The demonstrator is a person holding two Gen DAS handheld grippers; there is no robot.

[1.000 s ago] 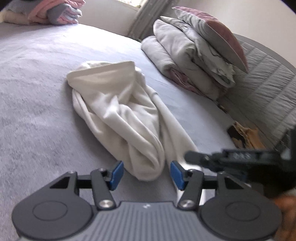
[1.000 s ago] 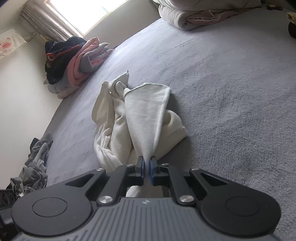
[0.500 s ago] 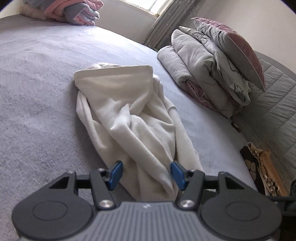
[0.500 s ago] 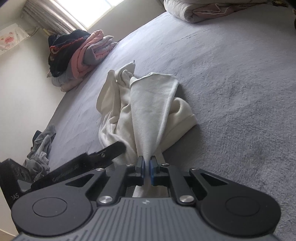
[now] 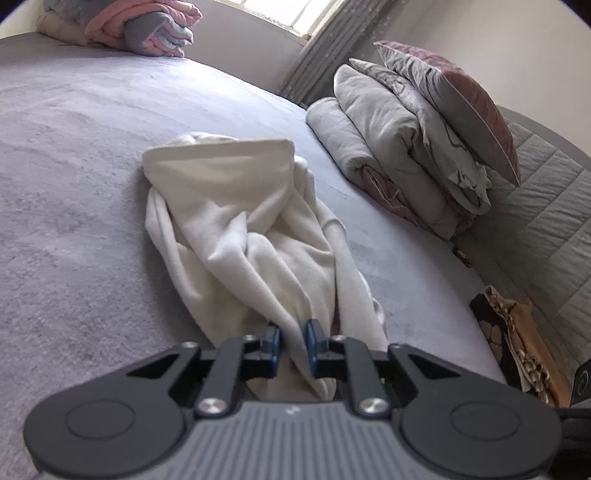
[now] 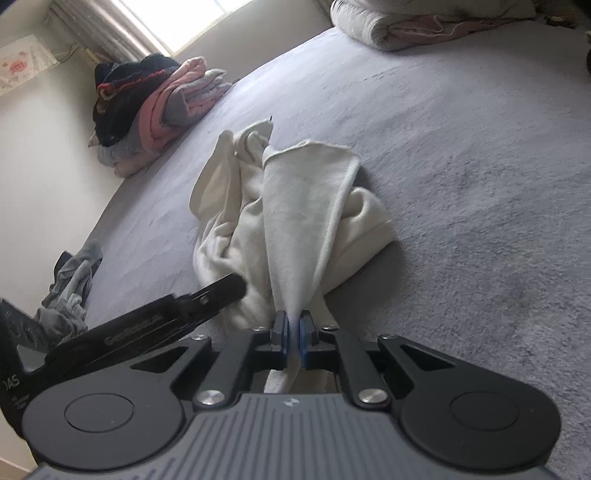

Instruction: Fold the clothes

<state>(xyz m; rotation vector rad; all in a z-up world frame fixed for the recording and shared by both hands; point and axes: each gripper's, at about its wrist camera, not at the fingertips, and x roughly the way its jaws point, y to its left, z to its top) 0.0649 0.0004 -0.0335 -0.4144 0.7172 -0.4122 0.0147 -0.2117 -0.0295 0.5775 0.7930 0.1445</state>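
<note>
Now I am gathering the cream garment (image 5: pixel 255 236), which is lying bunched on the bed (image 5: pixel 74 184) just ahead of both tools. My left hand-held gripper (image 5: pixel 291 345) has just been closing and is pinching a fold at the near end; my right hand-held gripper (image 6: pixel 293 338) is clamping another edge. Next, I judge, I should be lifting and pulling the two apart to spread it flat.

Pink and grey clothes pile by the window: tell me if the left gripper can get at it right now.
Probably not: the left gripper has just closed on the cream garment, and the pile lies far across the bed.
</note>
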